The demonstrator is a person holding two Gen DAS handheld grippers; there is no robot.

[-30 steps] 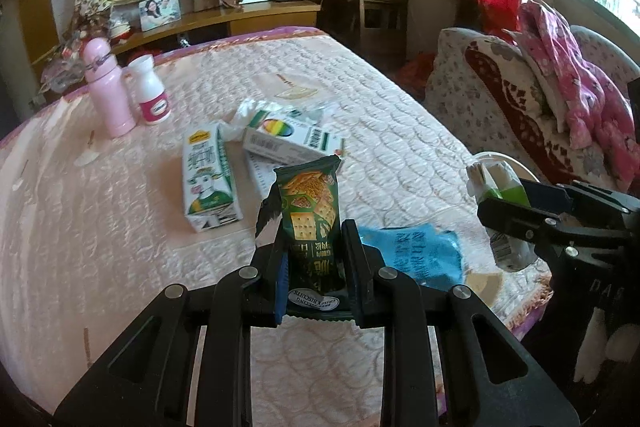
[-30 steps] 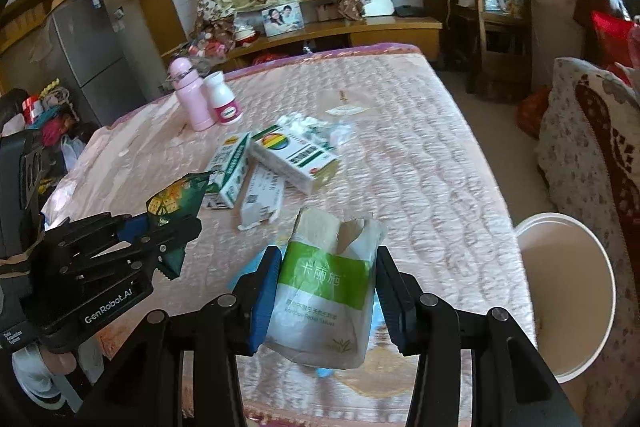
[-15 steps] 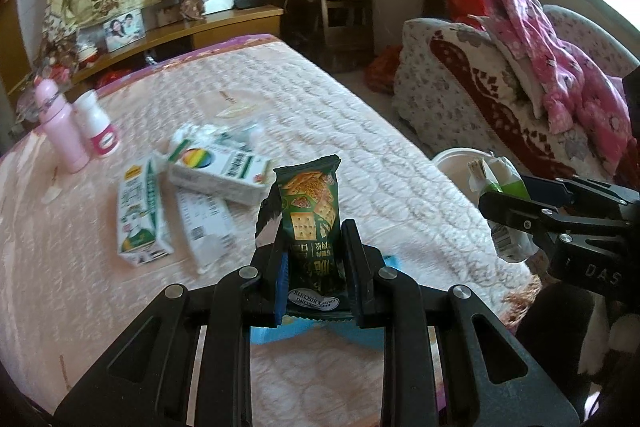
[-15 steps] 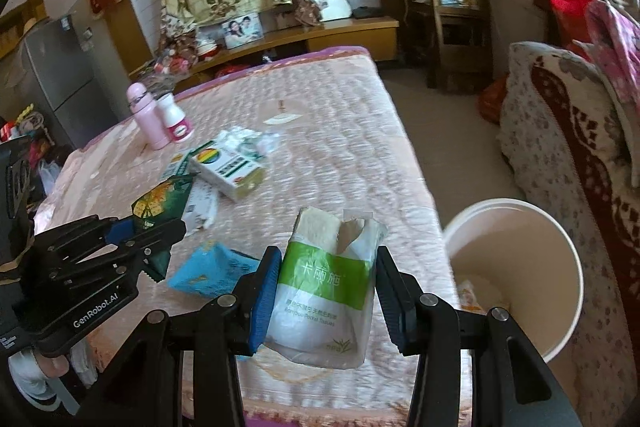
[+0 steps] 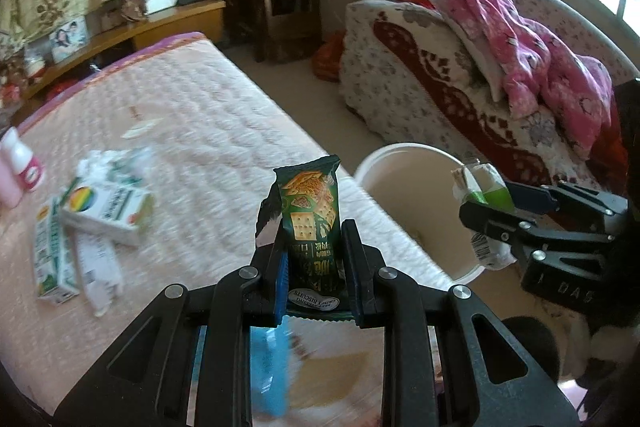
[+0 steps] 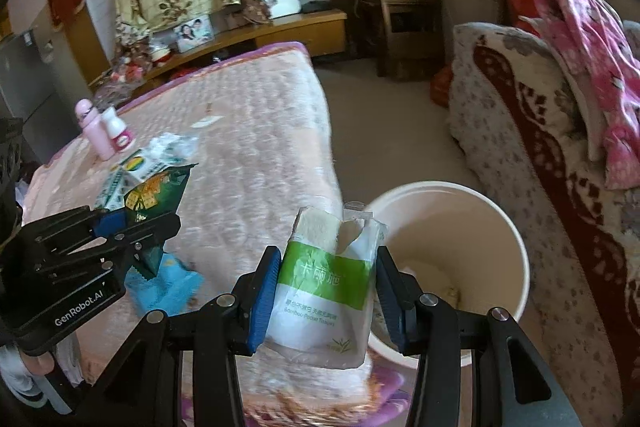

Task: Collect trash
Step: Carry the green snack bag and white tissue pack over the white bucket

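My left gripper (image 5: 314,259) is shut on a green biscuit wrapper (image 5: 310,211), held upright over the bed's near right corner. My right gripper (image 6: 326,291) is shut on a white and green tissue pack (image 6: 328,283), just left of a white bucket (image 6: 516,247) on the floor. In the left wrist view the bucket (image 5: 376,163) stands beside the bed, with the right gripper (image 5: 486,211) and its tissue pack (image 5: 480,187) over its right rim. The right wrist view shows the left gripper (image 6: 160,227) and the wrapper (image 6: 156,187) over the bed.
On the pink quilted bed (image 5: 200,131) lie a white medicine box (image 5: 108,207), a milk carton (image 5: 50,259), crumpled plastic (image 5: 112,159), a blue wrapper (image 6: 164,283) and two bottles (image 6: 106,131). A floral sofa (image 5: 440,87) with pink bedding stands right of the bucket.
Both grippers have swung right across the bed toward the bucket, each keeping its hold. The bucket now fills more of both views and the bed items have slid left.
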